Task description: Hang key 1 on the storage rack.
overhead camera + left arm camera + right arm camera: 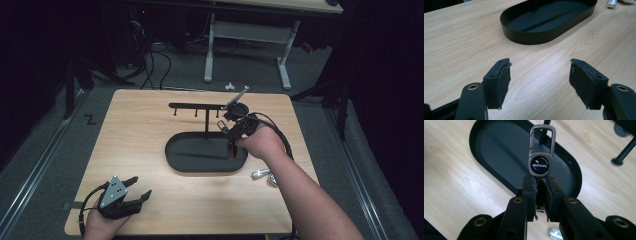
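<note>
Keychain [541, 157] pinched, r. hand-held gripper [540, 182] raised.

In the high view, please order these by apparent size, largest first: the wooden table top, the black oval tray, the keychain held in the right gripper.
1. Wooden table top.
2. Black oval tray.
3. Keychain, a thin metal clip in the right gripper, clearly the smallest.

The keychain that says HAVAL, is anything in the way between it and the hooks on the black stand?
Nothing visible blocks it. The right gripper holds the keychain up above the black tray, close to the hook bar, with open air between.
</note>
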